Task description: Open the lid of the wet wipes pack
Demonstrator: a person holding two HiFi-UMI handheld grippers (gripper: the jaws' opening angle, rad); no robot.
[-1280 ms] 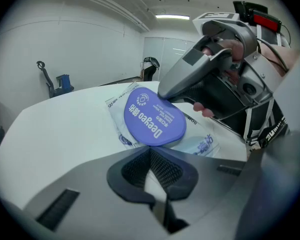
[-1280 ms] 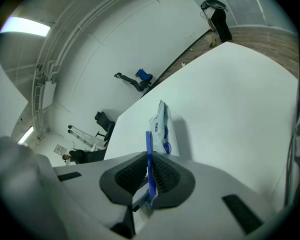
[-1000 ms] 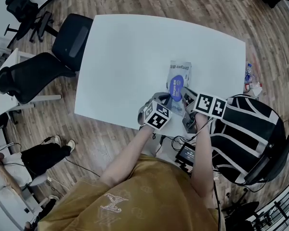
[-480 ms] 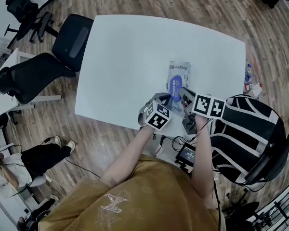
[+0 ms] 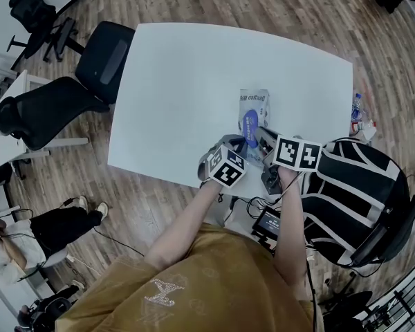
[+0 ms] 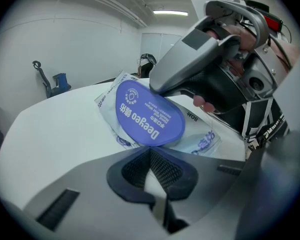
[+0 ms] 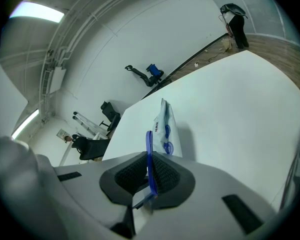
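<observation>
The wet wipes pack lies near the white table's front edge, with its round blue lid toward me. My left gripper is shut on the pack's near end; in the left gripper view a strip of white film sits between its pads. The blue lid stands tilted up off the pack there. My right gripper is shut on the lid's edge. In the right gripper view the thin blue lid runs between the pads, with the pack beyond it.
Two black office chairs stand left of the table. A black-and-white striped chair is at my right. Cables and a dark device lie on the wood floor below the table edge. A small bottle sits on the floor at right.
My right gripper has shifted a little to the left with the lid in it. The pack has slid slightly left. The left gripper has barely moved.
</observation>
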